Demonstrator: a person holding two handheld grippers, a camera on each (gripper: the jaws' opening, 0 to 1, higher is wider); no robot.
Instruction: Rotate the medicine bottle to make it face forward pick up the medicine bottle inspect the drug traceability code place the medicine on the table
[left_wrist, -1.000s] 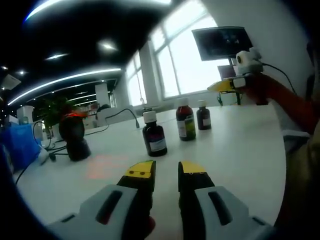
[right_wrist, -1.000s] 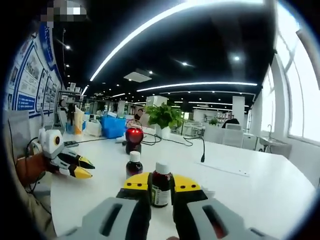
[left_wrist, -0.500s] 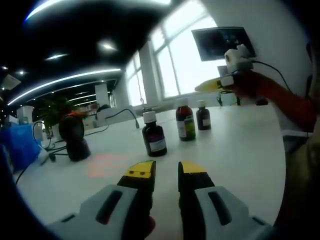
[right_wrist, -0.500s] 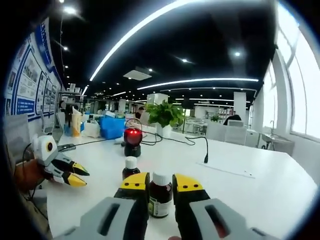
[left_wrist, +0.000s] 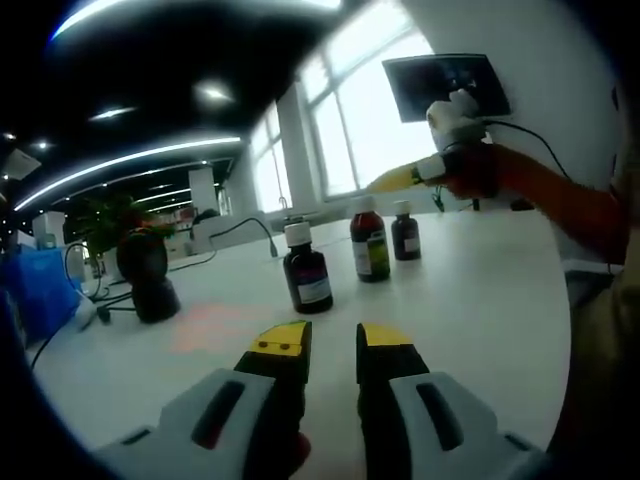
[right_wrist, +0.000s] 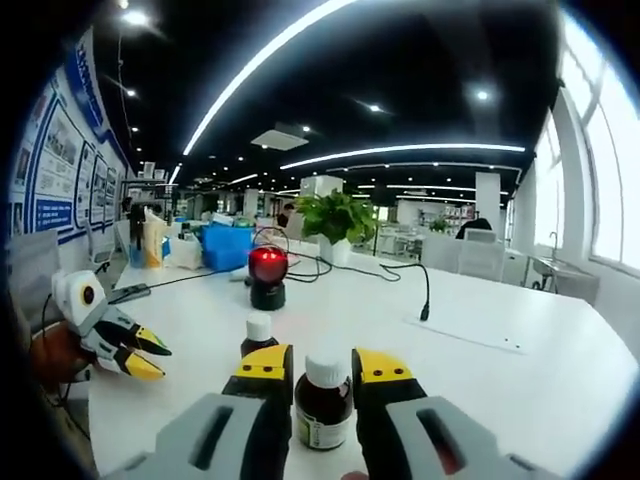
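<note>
In the left gripper view, the left gripper hovers low over the white table with its yellow-tipped jaws slightly parted around nothing, and beyond it three dark brown medicine bottles with white caps stand in a row, the nearest bottle just ahead of the jaws. In the right gripper view, the right gripper has its jaws on either side of a white-capped dark medicine bottle standing on the table; whether they touch it cannot be told. A second bottle stands just behind it, before a black scanner with a red light.

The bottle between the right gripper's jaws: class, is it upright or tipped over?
Upright: the bottle stands on the table, white cap on top, between the right gripper's jaws.
</note>
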